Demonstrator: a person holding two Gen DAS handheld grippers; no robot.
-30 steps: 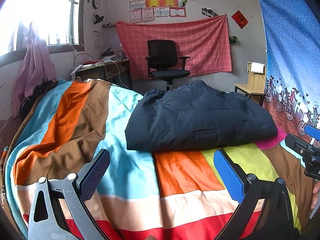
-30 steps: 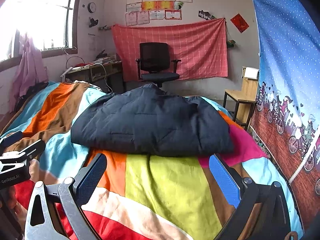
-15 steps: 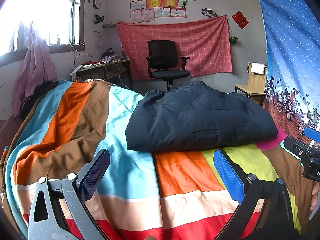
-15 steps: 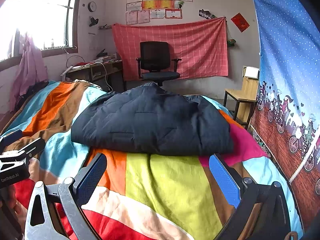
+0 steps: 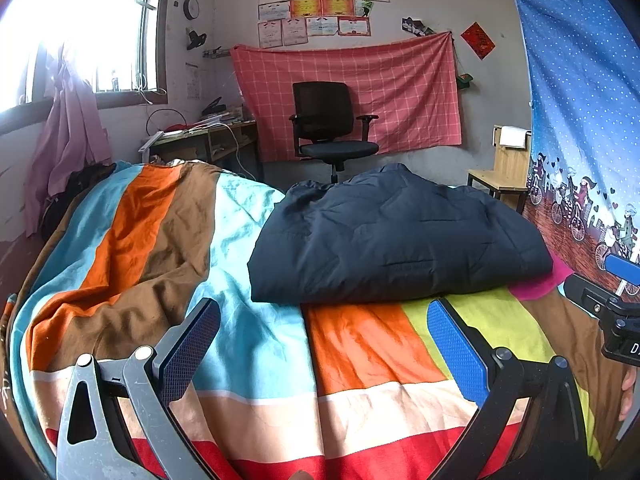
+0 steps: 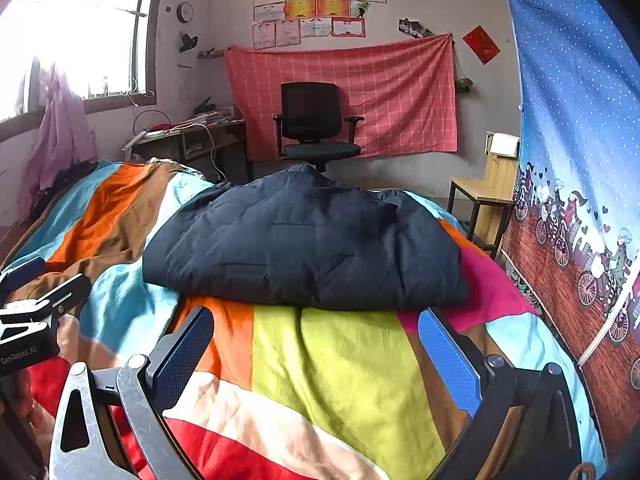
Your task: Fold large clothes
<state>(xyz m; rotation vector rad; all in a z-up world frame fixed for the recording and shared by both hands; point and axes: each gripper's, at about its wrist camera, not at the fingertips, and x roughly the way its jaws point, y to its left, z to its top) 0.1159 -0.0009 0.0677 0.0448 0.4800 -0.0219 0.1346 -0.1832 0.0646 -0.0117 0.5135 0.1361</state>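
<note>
Nothing shifted since the earlier frames, grippers and jacket all where they were; left gripper [image 5: 324, 344] held low above the striped bedspread [image 5: 256, 352], jaws spread wide, gripping nothing; right gripper [image 6: 316, 348] likewise wide apart and empty, alongside the left; dark quilted jacket [image 6: 304, 244] folded into a thick bundle, lying on the bedspread just ahead of both; beyond the bed, an office chair [image 5: 328, 128] against a red checked cloth [image 5: 400, 92].

Dark navy quilted jacket [image 5: 396, 240], folded, lying on striped bedspread [image 5: 256, 344]
</note>
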